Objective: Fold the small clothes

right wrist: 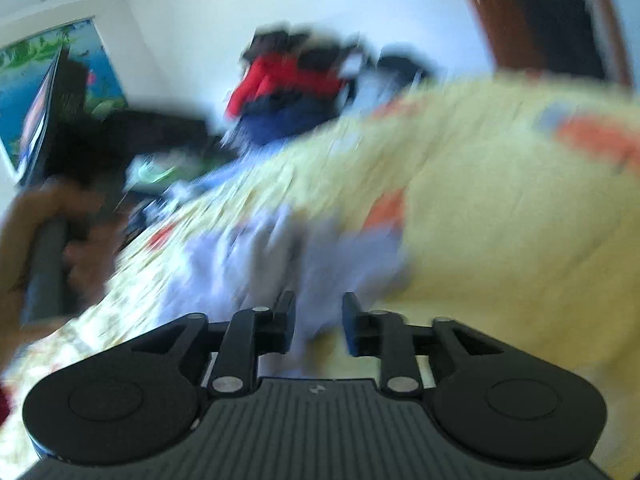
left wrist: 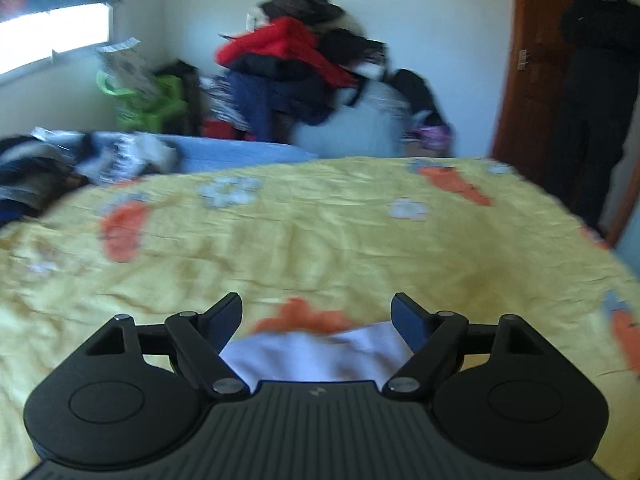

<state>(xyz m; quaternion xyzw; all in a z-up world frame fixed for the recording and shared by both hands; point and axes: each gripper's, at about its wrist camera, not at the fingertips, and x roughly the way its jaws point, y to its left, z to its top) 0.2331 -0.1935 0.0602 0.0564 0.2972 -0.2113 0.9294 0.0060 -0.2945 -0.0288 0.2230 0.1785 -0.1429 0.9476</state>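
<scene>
A small white garment (left wrist: 320, 354) lies on the yellow bedsheet (left wrist: 320, 240), just under and between the wide-apart fingers of my left gripper (left wrist: 318, 316), which is open above it. In the right wrist view the picture is blurred. The same pale garment (right wrist: 280, 252) lies crumpled on the sheet (right wrist: 500, 220) in front of my right gripper (right wrist: 319, 320), whose fingers stand partly apart with nothing between them. The hand holding the left gripper (right wrist: 44, 248) shows at the left edge.
A heap of clothes (left wrist: 292, 64) is stacked beyond the bed's far edge. More dark and striped clothes (left wrist: 60, 164) lie at the bed's far left. A person in black (left wrist: 592, 92) stands by a wooden door at the right.
</scene>
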